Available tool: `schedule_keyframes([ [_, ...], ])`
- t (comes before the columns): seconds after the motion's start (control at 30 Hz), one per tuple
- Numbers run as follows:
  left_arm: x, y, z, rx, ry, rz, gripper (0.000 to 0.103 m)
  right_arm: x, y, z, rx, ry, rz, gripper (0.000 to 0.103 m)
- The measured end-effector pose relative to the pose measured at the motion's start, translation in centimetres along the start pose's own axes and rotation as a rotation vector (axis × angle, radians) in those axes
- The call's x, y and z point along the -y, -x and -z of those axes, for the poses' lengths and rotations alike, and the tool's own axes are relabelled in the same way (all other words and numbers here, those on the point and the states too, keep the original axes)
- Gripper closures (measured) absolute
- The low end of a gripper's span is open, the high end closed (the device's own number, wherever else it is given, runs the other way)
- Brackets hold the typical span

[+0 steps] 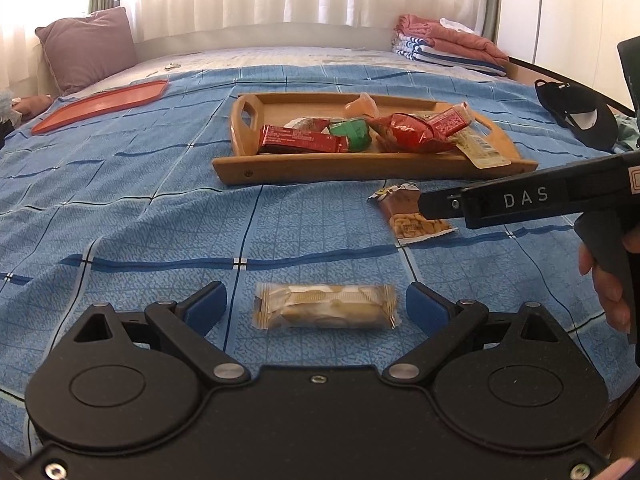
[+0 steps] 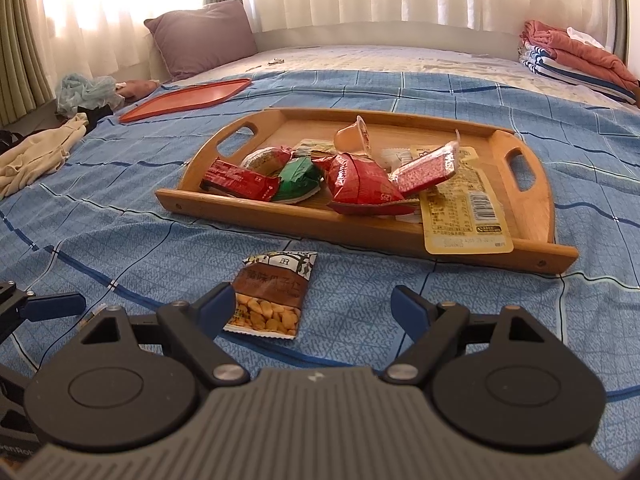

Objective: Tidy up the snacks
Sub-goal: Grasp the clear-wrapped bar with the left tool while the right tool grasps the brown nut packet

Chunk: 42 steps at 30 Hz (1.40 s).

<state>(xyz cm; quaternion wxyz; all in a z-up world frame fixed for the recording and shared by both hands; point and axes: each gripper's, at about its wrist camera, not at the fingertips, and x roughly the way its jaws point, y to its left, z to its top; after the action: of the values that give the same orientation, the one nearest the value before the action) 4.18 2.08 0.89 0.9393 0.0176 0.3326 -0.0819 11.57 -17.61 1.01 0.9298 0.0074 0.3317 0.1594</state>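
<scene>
Left hand-held gripper (image 1: 316,307) spread wide around a biscuit packet (image 1: 325,311) on the bed (image 1: 120,208), untouched; right hand-held gripper (image 2: 313,308) wide beside a peanut packet (image 2: 271,295), near the wooden tray (image 2: 532,200).

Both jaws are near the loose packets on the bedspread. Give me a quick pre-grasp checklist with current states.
1. Left gripper open: ok.
2. Cracker packet centred between its jaws: ok.
3. Right gripper open: ok.
4. Peanut packet centred between its jaws: not ok, it lies beside the left finger.
5. Free floor on the wooden tray: ok, far left part bare.
6. Pads touching either packet: cannot tell.
</scene>
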Motion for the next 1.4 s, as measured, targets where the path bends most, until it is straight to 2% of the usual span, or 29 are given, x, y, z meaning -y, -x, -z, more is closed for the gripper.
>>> schedule_keyframes([
  [0.23,0.0,-0.5,-0.1,-0.01,0.012,0.015,0.01,-0.1,-0.3,0.0,-0.004,0.003,0.001,0.013],
  [0.5,0.3,0.0,0.1,0.002,-0.014,0.041,0.035,-0.3,-0.9,-0.1,-0.013,0.011,-0.002,0.013],
  [0.6,0.1,0.4,0.0,0.001,-0.007,0.056,0.041,-0.5,-1.2,0.0,-0.017,0.017,-0.002,0.013],
  [0.83,-1.6,0.9,-0.8,-0.002,0.044,0.021,0.045,-1.2,-1.7,-0.1,-0.021,0.021,-0.016,0.013],
  [1.13,-3.3,1.2,-1.2,0.009,0.058,-0.031,0.046,-2.6,-2.5,-0.3,-0.027,0.032,-0.031,0.013],
  [1.27,-3.7,1.2,-1.4,0.01,0.055,-0.052,0.046,-3.3,-2.7,-0.3,-0.02,0.037,-0.005,0.013],
  [1.4,-4.0,1.3,-1.4,0.014,0.058,-0.064,0.047,-4.2,-2.9,-0.2,-0.02,0.052,-0.012,0.017],
])
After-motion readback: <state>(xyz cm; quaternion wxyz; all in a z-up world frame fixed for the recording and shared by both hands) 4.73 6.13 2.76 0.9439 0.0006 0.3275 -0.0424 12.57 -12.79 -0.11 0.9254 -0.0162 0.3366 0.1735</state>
